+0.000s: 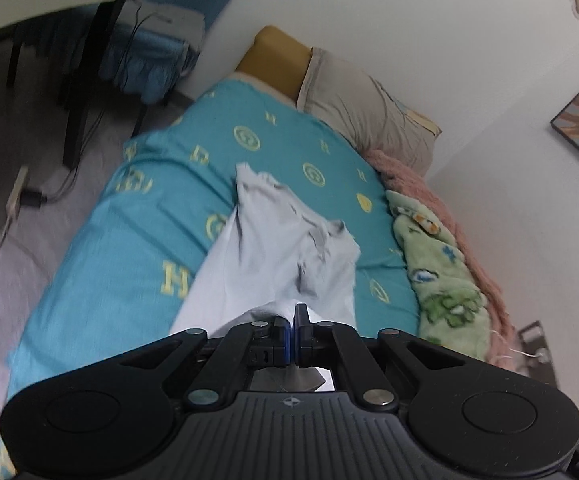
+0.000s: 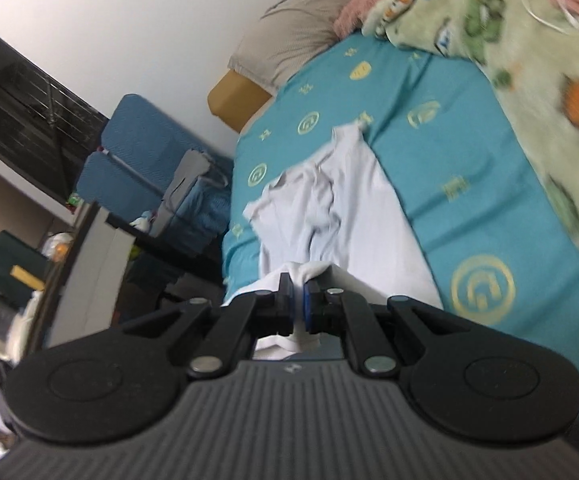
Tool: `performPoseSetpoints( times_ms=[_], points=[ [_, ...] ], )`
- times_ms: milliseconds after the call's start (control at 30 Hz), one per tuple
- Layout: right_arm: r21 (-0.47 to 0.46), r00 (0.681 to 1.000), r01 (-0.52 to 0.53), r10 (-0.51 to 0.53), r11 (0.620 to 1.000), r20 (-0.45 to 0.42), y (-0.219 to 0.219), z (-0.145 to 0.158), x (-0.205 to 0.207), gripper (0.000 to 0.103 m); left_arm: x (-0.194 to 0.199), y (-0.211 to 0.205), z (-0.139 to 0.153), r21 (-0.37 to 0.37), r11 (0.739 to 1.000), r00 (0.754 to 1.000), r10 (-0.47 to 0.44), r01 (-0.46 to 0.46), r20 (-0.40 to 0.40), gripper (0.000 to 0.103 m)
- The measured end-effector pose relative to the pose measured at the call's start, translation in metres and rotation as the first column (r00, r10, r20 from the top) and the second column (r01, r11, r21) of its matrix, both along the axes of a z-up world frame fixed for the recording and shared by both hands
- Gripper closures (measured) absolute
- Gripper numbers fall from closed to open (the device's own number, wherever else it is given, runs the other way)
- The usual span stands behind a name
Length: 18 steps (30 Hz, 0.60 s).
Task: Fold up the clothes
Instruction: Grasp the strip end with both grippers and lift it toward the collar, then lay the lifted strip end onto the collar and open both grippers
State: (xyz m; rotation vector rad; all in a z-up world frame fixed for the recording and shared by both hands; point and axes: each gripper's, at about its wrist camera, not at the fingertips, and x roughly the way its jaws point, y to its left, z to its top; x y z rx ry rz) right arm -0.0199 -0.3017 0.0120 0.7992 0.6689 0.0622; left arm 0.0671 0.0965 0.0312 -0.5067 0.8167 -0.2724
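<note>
A pale lilac-white garment point(image 1: 277, 248) stretches from both grippers out over the teal bedspread point(image 1: 129, 264), its far end crumpled on the bed. My left gripper point(image 1: 293, 312) is shut on the near edge of that cloth, which bunches over its blue pads. In the right wrist view the same garment point(image 2: 353, 208) runs away from me, and my right gripper point(image 2: 298, 284) is shut on a fold of it, white fabric squeezed between the pads. The near end hangs lifted off the bedspread point(image 2: 469, 216).
A beige pillow point(image 1: 369, 116) and a mustard cushion point(image 1: 277, 60) lie at the head of the bed by the white wall. A green printed blanket point(image 1: 441, 280) and a pink one point(image 1: 417, 180) run along the wall side. Blue folded mats point(image 2: 137, 152), cables and clutter fill the floor side.
</note>
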Motion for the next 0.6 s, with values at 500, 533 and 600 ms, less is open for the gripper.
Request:
performPoseSetpoints(
  times_ms=[500, 533, 600],
  points=[
    [-0.180, 0.999, -0.009, 0.002, 0.984, -0.035, -0.003, -0.116, 0.171, 0.094, 0.157, -0.052, -0.122, 0.202, 0.979, 0.999, -0.030, 0.021, 0.041, 0.101],
    [-0.207, 0.999, -0.025, 0.017, 0.978, -0.042, -0.001, -0.123, 0.178, 0.094, 0.164, -0.054, -0.131, 0.222, 0.975, 0.998, -0.038, 0.029, 0.040, 0.101],
    [-0.259, 0.998, -0.056, 0.045, 0.964, -0.051, 0.004, -0.138, 0.190, 0.094, 0.174, -0.058, -0.148, 0.253, 0.966, 0.998, -0.053, 0.043, 0.034, 0.101]
  ],
)
